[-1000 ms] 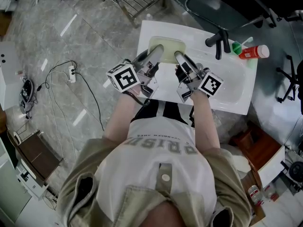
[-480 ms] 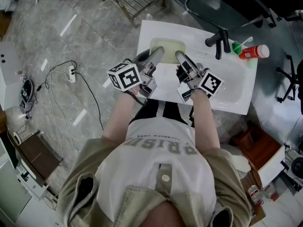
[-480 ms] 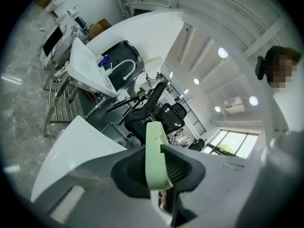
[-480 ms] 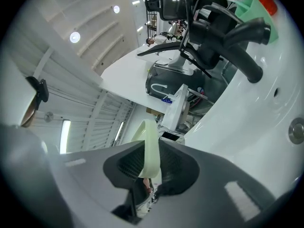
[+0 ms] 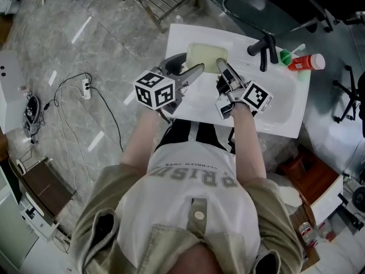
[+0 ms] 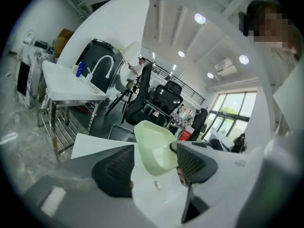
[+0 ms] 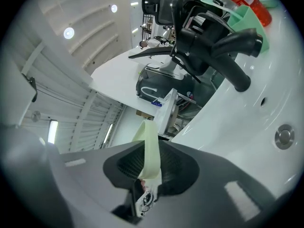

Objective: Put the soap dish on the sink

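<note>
Setting dish (image 5: pixel 206 56) on sink (image 5: pixel 274 99).
Left gripper (image 5: pixel 188 66) jaws have just opened wide, dish loose between them; right gripper (image 5: pixel 223 68) pinches its rim, must release next.

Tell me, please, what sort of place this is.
Likely an office or lab test area, not a real bathroom: the white sink with its black faucet stands on an open stone floor, office chairs stand beyond, and a power strip lies loose.

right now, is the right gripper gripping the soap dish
Yes, the fingers of the right gripper are pinched on the rim of the pale green soap dish.
</note>
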`<action>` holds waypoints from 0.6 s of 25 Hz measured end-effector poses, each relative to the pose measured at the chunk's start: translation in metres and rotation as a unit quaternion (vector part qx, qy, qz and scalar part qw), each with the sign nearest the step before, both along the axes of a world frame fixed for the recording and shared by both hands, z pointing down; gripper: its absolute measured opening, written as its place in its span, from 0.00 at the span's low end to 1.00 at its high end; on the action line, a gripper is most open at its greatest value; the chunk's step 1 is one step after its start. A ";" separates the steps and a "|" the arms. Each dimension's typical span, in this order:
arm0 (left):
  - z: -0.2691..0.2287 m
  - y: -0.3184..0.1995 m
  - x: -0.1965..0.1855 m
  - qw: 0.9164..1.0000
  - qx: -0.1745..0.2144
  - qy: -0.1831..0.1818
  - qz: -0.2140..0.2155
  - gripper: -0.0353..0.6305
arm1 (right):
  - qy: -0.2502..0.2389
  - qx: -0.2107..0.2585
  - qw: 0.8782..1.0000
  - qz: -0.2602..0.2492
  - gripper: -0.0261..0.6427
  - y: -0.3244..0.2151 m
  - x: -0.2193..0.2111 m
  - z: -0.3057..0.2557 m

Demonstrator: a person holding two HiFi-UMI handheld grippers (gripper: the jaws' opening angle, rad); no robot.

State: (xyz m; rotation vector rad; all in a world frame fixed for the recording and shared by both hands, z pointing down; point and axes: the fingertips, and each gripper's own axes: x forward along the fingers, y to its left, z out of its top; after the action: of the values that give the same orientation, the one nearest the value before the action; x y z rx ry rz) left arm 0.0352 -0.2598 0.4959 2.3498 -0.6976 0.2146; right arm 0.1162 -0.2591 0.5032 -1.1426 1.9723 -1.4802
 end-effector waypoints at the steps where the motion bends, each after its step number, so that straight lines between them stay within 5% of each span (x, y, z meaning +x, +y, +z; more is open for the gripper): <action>1: 0.003 -0.001 0.000 1.000 0.011 -0.020 0.010 0.51 | 0.002 -0.007 1.000 0.002 0.13 -0.001 0.001 0.003; 11: 0.021 -0.004 -0.003 0.978 0.097 -0.156 0.101 0.60 | 0.029 -0.034 0.999 0.002 0.13 -0.012 0.005 0.025; 15: 0.036 0.001 -0.006 0.956 0.120 -0.216 0.159 0.60 | 0.041 -0.046 0.998 0.006 0.13 -0.017 0.007 0.035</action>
State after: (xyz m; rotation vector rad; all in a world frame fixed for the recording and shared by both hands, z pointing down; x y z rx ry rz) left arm 0.0289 -0.2592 0.5321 2.6731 -0.5611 0.8494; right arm 0.1231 -0.2762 0.5385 -1.2708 1.9657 -1.5568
